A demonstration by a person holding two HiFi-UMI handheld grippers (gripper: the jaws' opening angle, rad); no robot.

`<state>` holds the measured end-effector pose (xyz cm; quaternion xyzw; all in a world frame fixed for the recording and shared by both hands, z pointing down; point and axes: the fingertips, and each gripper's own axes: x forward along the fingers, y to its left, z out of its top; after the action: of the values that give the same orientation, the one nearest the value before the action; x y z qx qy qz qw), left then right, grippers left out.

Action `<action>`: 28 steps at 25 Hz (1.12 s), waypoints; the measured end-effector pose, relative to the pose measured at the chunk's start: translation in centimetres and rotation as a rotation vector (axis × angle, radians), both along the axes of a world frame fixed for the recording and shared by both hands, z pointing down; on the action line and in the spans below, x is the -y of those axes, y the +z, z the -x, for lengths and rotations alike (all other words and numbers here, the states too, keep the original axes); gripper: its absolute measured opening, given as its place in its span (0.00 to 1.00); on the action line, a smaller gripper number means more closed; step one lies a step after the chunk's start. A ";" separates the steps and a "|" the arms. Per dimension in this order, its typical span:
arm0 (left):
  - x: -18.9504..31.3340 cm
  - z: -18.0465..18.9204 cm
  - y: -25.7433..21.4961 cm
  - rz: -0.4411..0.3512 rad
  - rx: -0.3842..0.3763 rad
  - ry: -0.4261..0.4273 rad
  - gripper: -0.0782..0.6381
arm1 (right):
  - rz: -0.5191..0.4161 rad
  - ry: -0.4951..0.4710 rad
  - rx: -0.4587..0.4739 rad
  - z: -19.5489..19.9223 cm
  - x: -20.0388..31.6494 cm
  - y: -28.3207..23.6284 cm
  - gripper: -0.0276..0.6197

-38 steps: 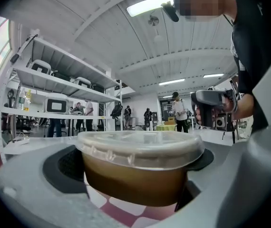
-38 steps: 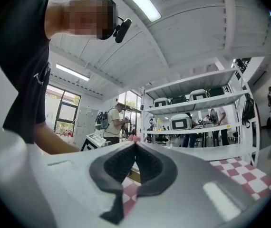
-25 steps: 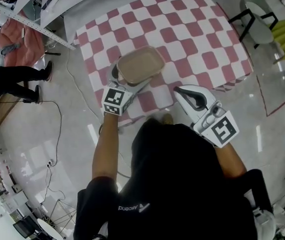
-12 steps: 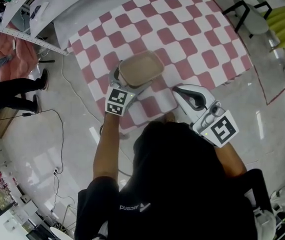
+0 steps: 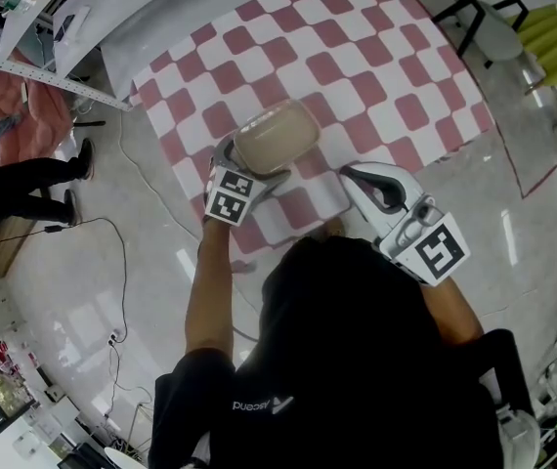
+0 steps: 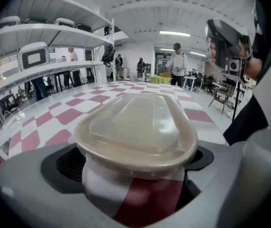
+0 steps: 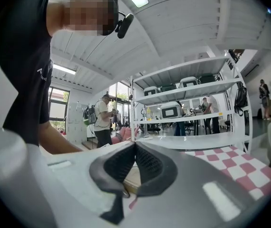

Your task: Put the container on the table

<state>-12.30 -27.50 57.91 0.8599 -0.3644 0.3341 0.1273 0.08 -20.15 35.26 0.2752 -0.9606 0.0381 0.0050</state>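
Note:
A beige oval container with a clear lid (image 5: 276,136) (image 6: 135,129) is held between the jaws of my left gripper (image 5: 250,160) (image 6: 135,175), over the near part of the table with the pink-and-white checked cloth (image 5: 357,57). I cannot tell whether its base touches the cloth. My right gripper (image 5: 353,176) (image 7: 134,148) is shut and holds nothing; it hangs at the table's near edge, to the right of the container. A sliver of the container (image 7: 131,177) shows beyond its tips.
A white shelf unit (image 5: 24,37) stands left of the table, and chairs (image 5: 493,22) at the right. A person (image 5: 20,169) stands on the floor at the left. Cables (image 5: 112,223) run over the shiny floor. More people (image 6: 177,63) stand in the background.
The left gripper has carried the container a little further out over the table. The right gripper has stayed about where it was.

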 end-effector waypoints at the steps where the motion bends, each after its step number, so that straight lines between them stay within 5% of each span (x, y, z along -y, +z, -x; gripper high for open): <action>1: -0.2 0.2 0.2 0.023 0.001 -0.007 0.95 | 0.000 0.000 0.000 0.1 0.0 0.0 0.05; 8: -1.2 2.2 0.1 0.135 0.038 -0.062 0.95 | 0.003 -0.014 -0.001 0.6 -0.1 0.0 0.05; 13: -2.1 3.4 -1.9 0.096 0.055 -0.081 0.95 | 0.001 -0.017 0.000 0.9 0.0 0.1 0.05; 17: -2.5 2.8 -7.8 -0.089 -0.083 -0.109 0.94 | -0.005 -0.017 0.012 1.0 0.3 -0.2 0.05; 22: -4.3 0.3 -17.5 -0.370 -0.391 -0.117 0.90 | -0.006 -0.029 0.039 1.3 0.2 -0.8 0.05; 25: -5.8 -1.8 -21.9 -0.517 -0.515 -0.075 0.73 | -0.013 -0.039 0.062 1.6 0.1 -1.3 0.05; 28: -6.9 -2.9 -23.7 -0.588 -0.537 -0.095 0.41 | -0.027 -0.051 0.081 1.8 -0.3 -1.9 0.05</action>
<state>-9.42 -20.63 34.17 0.8986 -0.4376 -0.0271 -0.0181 -1.73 -19.87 33.34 0.2490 -0.9672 0.0359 -0.0364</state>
